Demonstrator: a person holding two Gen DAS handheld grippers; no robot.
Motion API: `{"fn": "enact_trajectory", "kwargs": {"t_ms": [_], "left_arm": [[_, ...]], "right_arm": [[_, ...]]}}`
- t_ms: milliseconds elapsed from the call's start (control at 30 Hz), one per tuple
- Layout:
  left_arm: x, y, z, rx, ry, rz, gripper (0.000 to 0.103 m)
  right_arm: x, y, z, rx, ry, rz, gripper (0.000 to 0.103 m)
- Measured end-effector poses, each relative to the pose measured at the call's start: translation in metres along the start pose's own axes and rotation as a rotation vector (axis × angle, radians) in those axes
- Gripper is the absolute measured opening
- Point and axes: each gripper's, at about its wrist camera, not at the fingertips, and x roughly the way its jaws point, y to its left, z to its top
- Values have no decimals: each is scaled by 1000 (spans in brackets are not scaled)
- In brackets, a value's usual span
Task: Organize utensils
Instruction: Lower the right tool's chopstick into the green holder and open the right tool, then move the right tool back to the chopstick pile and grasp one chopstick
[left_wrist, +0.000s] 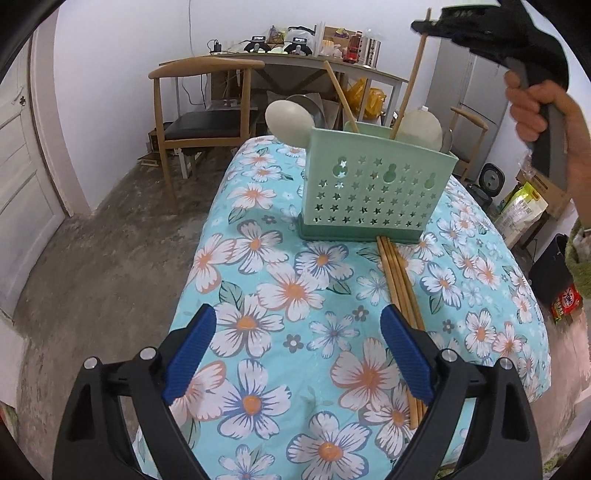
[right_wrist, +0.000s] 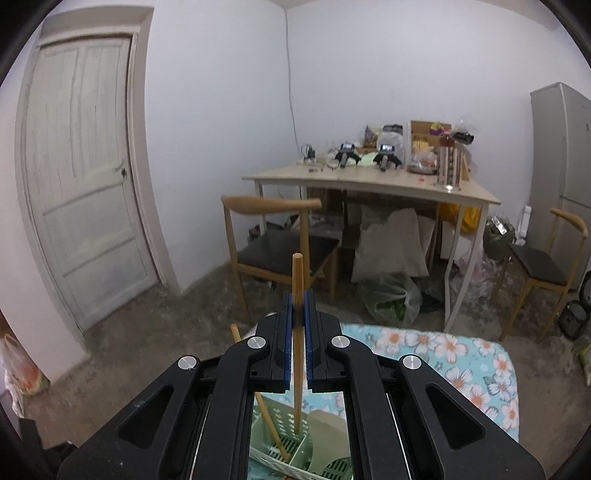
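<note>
A mint-green perforated utensil holder (left_wrist: 373, 192) stands on the floral tablecloth (left_wrist: 295, 295). It holds two pale spoons (left_wrist: 288, 122), a metal spoon and one leaning chopstick (left_wrist: 341, 98). Several wooden chopsticks (left_wrist: 400, 291) lie on the cloth in front of it. My left gripper (left_wrist: 299, 354) is open and empty above the cloth, its right finger beside the loose chopsticks. My right gripper (right_wrist: 298, 328) is shut on a chopstick (right_wrist: 297, 332) held upright above the holder (right_wrist: 295, 439), its tip inside a compartment. It also shows in the left wrist view (left_wrist: 428, 27).
Beyond the table's far edge stand a wooden chair (left_wrist: 199, 122), a cluttered desk (right_wrist: 369, 181) and a second chair (right_wrist: 535, 258). A white door (right_wrist: 81, 166) is at the left. Bags and boxes (left_wrist: 524, 206) sit on the floor at the right.
</note>
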Motion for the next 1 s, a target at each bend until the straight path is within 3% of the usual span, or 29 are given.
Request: {"fn": "enact_trajectory", "kwargs": {"t_ms": [100, 167, 267, 433, 733, 867, 1000], "left_arm": [[2, 1, -2, -3, 8, -1, 89], [3, 2, -3, -6, 14, -1, 89], [5, 1, -5, -9, 23, -6, 89], [11, -2, -8, -2, 39, -20, 89], [26, -5, -10, -9, 78, -44, 89], [33, -5, -11, -19, 92, -52, 89], [40, -5, -12, -24, 106, -42, 89]], "right_arm": [[5, -2, -10, 6, 39, 10, 7], [1, -3, -11, 20, 40, 14, 24], [-12, -9, -9, 43, 12, 12, 36], [-46, -22, -10, 98, -42, 13, 43], [-125, -59, -42, 257, -119, 40, 44], [-143, -66, -63, 313, -96, 63, 44], [-138, -63, -97, 383, 0, 123, 44]]}}
